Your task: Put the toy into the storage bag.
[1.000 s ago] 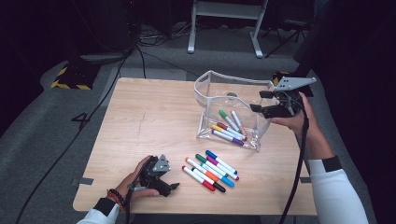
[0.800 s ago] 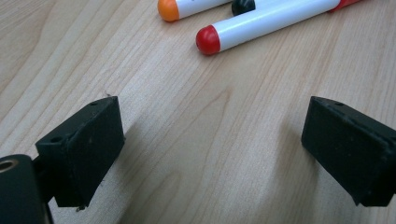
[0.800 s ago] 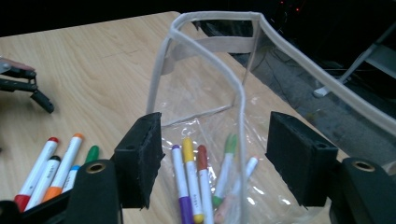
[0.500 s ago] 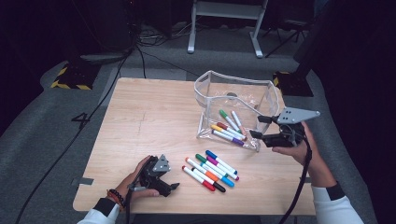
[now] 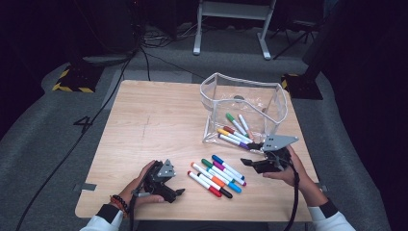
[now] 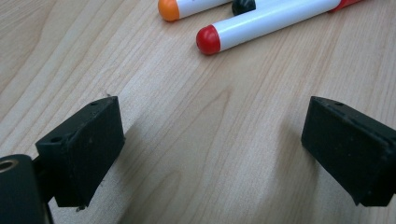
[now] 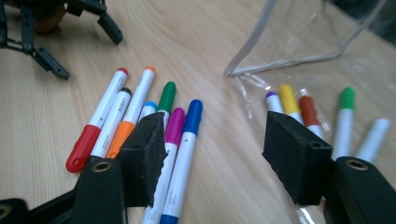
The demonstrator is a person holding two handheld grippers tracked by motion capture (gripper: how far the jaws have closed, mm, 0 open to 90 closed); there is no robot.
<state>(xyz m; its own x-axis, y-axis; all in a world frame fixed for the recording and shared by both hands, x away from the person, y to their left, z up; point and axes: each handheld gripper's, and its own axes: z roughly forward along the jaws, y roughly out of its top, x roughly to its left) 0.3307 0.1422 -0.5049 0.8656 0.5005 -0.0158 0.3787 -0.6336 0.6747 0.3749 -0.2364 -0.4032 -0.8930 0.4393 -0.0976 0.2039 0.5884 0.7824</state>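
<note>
Dark room all round: grey carpeted floor (image 5: 57,125), black cables (image 5: 96,120) trailing across it, a yellow-and-black striped block (image 5: 72,81) at the left, a pale metal stand (image 5: 231,24) at the back. On the carpet, a square table (image 5: 154,120) of light wood grain, bare over its left half. At the right rear of the table, a clear pouch (image 5: 243,103) standing open, with several markers lying inside on its floor; exact count hard to read through the plastic, perhaps five or six. In front of the pouch, near the table's front edge, loose markers (image 5: 219,175) lying side by side in a row, caps red, black, orange, blue, green, magenta and dark blue. Just right of that row, close to the pouch's front corner, right gripper (image 5: 251,154) held low in a hand, jaws apart and just been closing, nothing between them but bare wood, left jaw beside the blue marker (image 7: 180,158). Left of the row, left gripper (image 5: 177,185) low over the wood, jaws wide apart, empty, red cap (image 6: 208,40) just ahead.
</note>
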